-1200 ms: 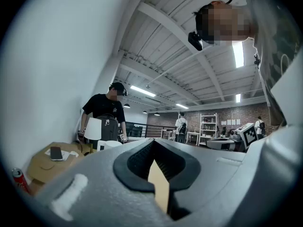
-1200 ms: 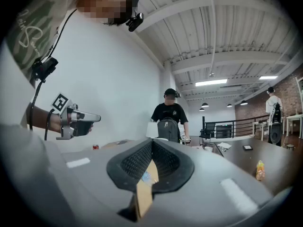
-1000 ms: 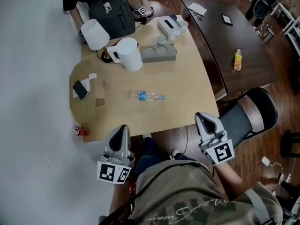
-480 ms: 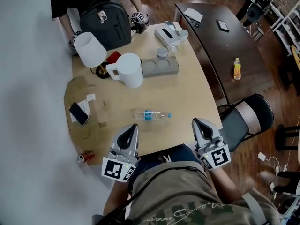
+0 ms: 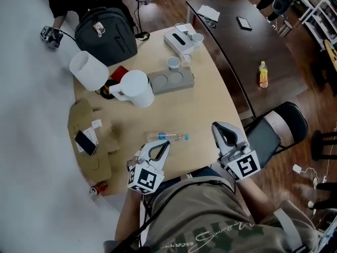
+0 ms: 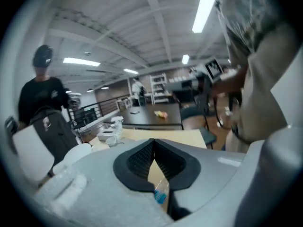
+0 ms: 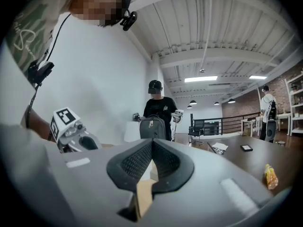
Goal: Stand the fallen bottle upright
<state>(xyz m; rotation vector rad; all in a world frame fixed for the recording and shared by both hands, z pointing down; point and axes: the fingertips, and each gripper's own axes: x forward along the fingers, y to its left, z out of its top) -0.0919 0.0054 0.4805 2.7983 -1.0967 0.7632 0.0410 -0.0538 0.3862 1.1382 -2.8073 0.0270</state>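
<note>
Spreading under both arms, the pale tabletop (image 5: 210, 104) carries everything; the fallen bottle (image 5: 167, 137) lies on its side near the front edge, lengthwise across the view, just beyond the left hand-held gripper (image 5: 163, 145); that gripper's jaws are pressed together with nothing between them, and its own view shows the bottle's blue label only through the gap below the pads; the right hand-held gripper (image 5: 218, 127) hovers over the front edge to the bottle's right, near it but apart, its jaws likewise closed and empty.

Judging from this, the main risk is the round bottle rolling; closed jaws that nudge it rather than open around it could push it toward the front edge and off; a grip taken at one end could let it swing or slip as it is tipped up, and a light bottle may topple again when released.

As for containers: the dark backpack (image 5: 105, 33) at the far corner is zipped, contents hidden; the white jug (image 5: 136, 88) shows no inside; the grey tray (image 5: 171, 80) has round hollows that look bare, with a small cup (image 5: 172, 62) at its far edge; the bottle is clear, and whether it holds water I cannot tell.
</note>
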